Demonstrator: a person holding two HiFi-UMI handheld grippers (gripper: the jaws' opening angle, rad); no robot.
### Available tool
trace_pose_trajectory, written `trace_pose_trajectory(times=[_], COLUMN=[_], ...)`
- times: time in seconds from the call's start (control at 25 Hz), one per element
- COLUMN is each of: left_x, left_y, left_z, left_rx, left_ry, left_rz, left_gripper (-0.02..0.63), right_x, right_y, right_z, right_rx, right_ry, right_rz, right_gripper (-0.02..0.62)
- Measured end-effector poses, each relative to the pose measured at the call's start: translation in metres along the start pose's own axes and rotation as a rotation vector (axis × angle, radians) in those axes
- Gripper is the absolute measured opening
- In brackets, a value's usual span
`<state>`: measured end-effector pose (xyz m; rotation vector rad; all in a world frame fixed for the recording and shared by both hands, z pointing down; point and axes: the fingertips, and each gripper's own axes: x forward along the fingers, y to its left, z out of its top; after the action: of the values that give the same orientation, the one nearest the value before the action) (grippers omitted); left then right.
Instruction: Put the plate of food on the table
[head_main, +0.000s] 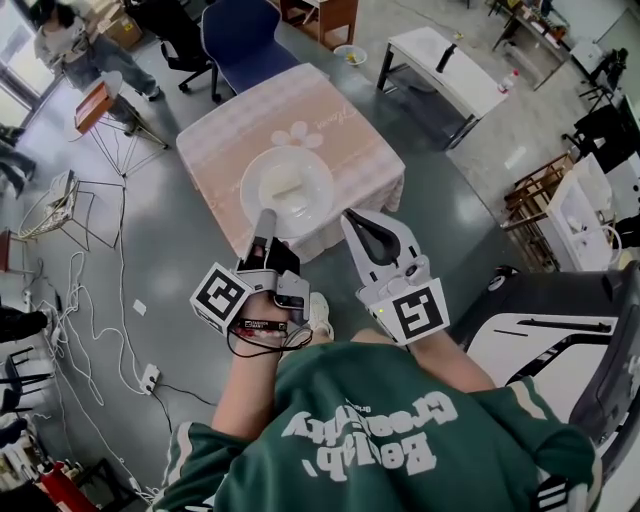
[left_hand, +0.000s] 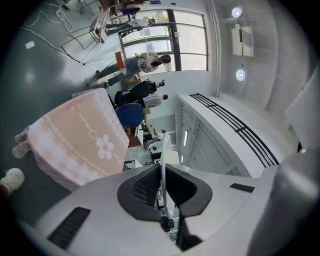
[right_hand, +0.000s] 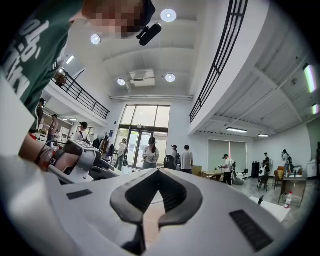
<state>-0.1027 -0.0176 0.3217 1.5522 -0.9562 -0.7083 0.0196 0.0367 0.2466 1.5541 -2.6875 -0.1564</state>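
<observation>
Head view: left claw (head_main: 266, 224) grips the near rim of the plate (head_main: 250, 172) over the pink tabletop (head_main: 230, 125); contact unclear. Left gripper view: rim pinched edge-on. Right gripper view: right claw (right_hand: 158, 172) clenched, empty. Advice: lower level, release after touchdown.

Grey floor (head_main: 180, 270), perhaps concrete; blue chair (head_main: 245, 40), white side table (head_main: 450, 65), tall windows (right_hand: 145, 120), round ceiling lights (right_hand: 168, 15).

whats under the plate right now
The pink-clothed table lies under the plate, whose near rim the left gripper clamps. The left gripper view shows a gap between them. The cloth beneath the plate is covered.
</observation>
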Motion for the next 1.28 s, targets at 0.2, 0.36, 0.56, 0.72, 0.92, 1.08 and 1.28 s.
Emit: trace_pose_trajectory(times=[0.2, 0.36, 0.56, 0.72, 0.92, 1.08, 1.28], left_x=[0.017, 0.028, 0.043, 0.053, 0.056, 0.057, 0.061], left_y=[-0.001, 0.000, 0.002, 0.000, 0.006, 0.010, 0.015], left_z=[0.013, 0.021, 0.037, 0.040, 0.039, 0.044, 0.050], left_rx=[0.004, 0.005, 0.002, 0.004, -0.028, -0.029, -0.036], left_ry=[0.016, 0.027, 0.036, 0.048, 0.054, 0.058, 0.058], left_rz=[-0.005, -0.003, 0.000, -0.018, -0.019, -0.014, -0.011], left_gripper=[0.026, 0.026, 0.026, 0.027, 0.026, 0.026, 0.027], right_x=[0.020, 0.032, 0.052, 0.057, 0.060, 0.066, 0.074], right_y=[-0.004, -0.008, -0.015, -0.016, -0.019, -0.020, -0.017], right_z=[0.000, -0.002, -0.001, -0.007, -0.016, -0.017, -0.020], right_rx=[0.012, 0.018, 0.019, 0.028, 0.030, 0.026, 0.023], right_ry=[-0.003, 0.012, 0.024, 0.038, 0.050, 0.052, 0.063], right_rz=[-0.010, -0.025, -0.056, -0.059, -0.069, -0.075, -0.071], right_gripper=[0.015, 0.015, 0.015, 0.015, 0.015, 0.015, 0.015])
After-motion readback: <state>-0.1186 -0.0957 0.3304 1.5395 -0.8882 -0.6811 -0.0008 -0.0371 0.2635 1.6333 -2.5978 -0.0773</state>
